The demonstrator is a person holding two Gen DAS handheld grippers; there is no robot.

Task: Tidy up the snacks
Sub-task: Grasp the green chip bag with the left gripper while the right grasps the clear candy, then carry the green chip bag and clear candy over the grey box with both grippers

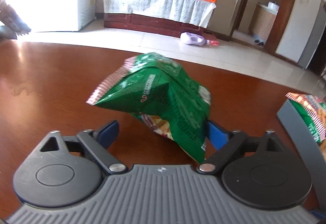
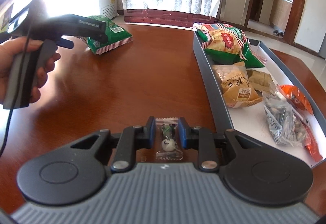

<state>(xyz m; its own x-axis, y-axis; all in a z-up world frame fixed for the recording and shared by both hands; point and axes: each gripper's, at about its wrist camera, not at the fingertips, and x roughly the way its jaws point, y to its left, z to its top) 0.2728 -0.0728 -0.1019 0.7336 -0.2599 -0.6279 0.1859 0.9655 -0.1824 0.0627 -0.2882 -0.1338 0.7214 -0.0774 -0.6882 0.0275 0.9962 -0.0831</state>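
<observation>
Left wrist view: left gripper (image 1: 163, 132), blue-padded jaws spread wide; crumpled green foil snack bag (image 1: 159, 99) between them on the glossy reddish-brown wooden table (image 1: 51, 81), leaning against the right pad, left pad clear of it. Grey tray edge at far right.

Right wrist view: right gripper (image 2: 166, 132), jaws pinching a small clear-wrapped candy (image 2: 168, 138) low over the table. Shallow grey-walled, white-floored tray (image 2: 216, 89) just beside, holding assorted snack packets. A hand (image 2: 18, 69) grips the left tool's handle.
</observation>
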